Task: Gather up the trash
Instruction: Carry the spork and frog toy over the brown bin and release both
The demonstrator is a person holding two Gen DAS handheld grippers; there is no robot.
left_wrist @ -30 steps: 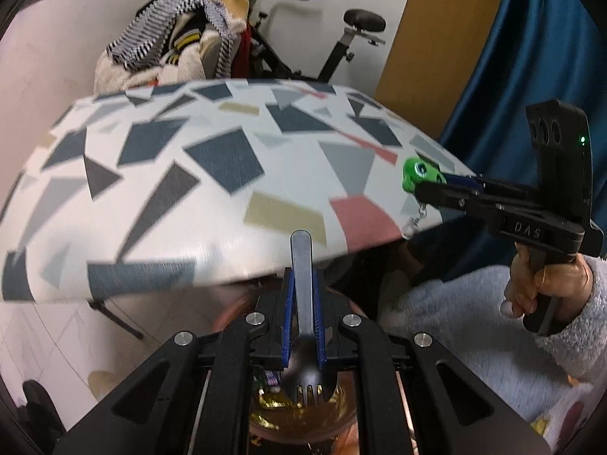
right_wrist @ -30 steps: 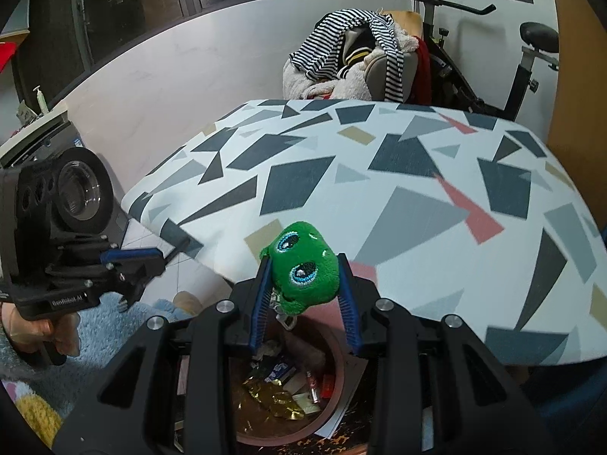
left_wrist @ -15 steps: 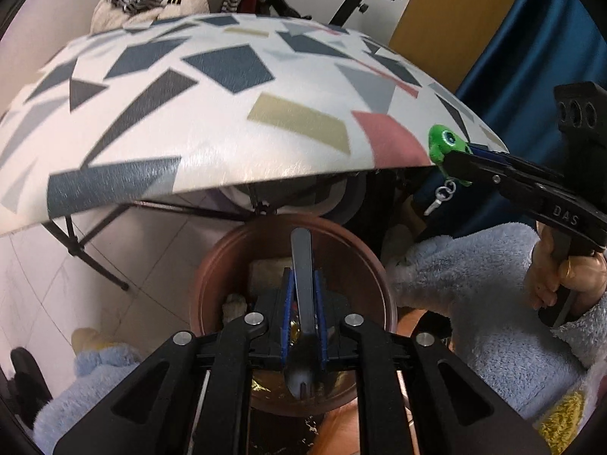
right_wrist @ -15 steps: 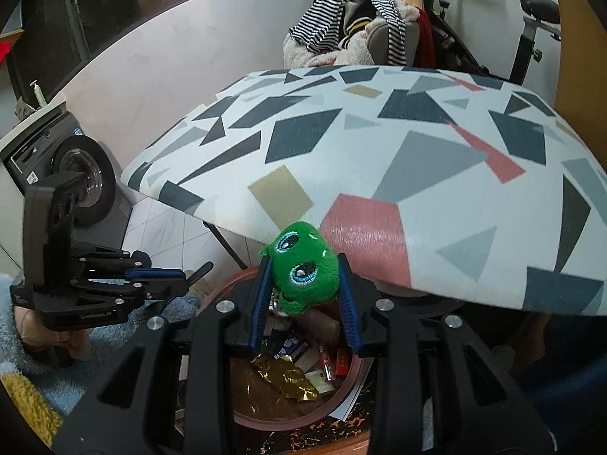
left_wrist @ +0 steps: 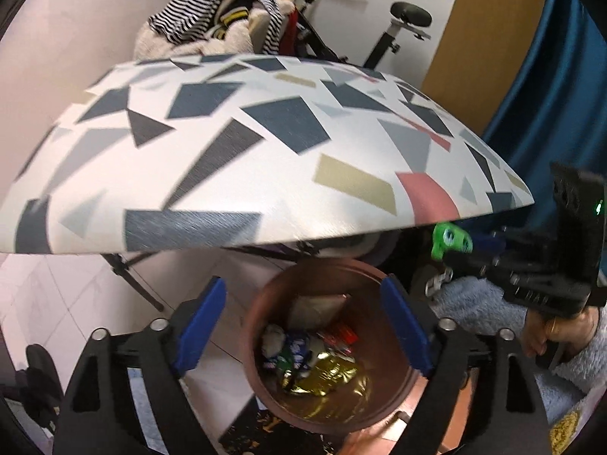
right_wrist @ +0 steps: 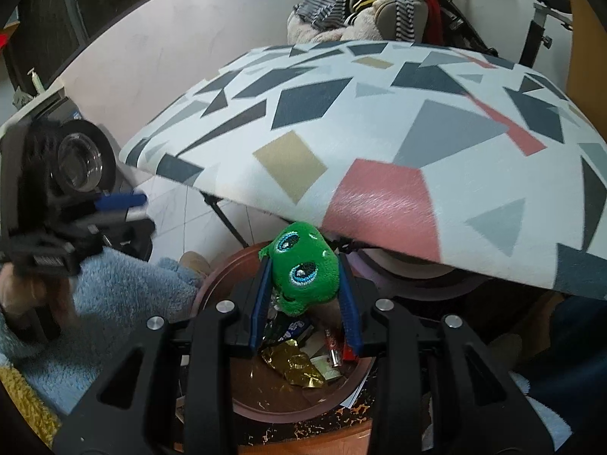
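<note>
In the lower centre of the left wrist view, a brown bin [left_wrist: 326, 345] is seen on the floor below the edge of a patterned table [left_wrist: 265, 159], with wrappers and gold foil [left_wrist: 322, 379] already lying inside; part of the collecting is therefore judged done. Nothing is left on the visible tabletop, so the green plush toy [right_wrist: 303, 265] seems to be the last item to be dropped. The left gripper [left_wrist: 303, 326] is held tilted downward over the bin mouth, its blue-padded fingers spread wide with nothing between them. In the right wrist view, the toy is pinched between the pads of the right gripper [right_wrist: 303, 295], which is pointed down at the bin rim from just under the table edge; its release has not yet been made.
</note>
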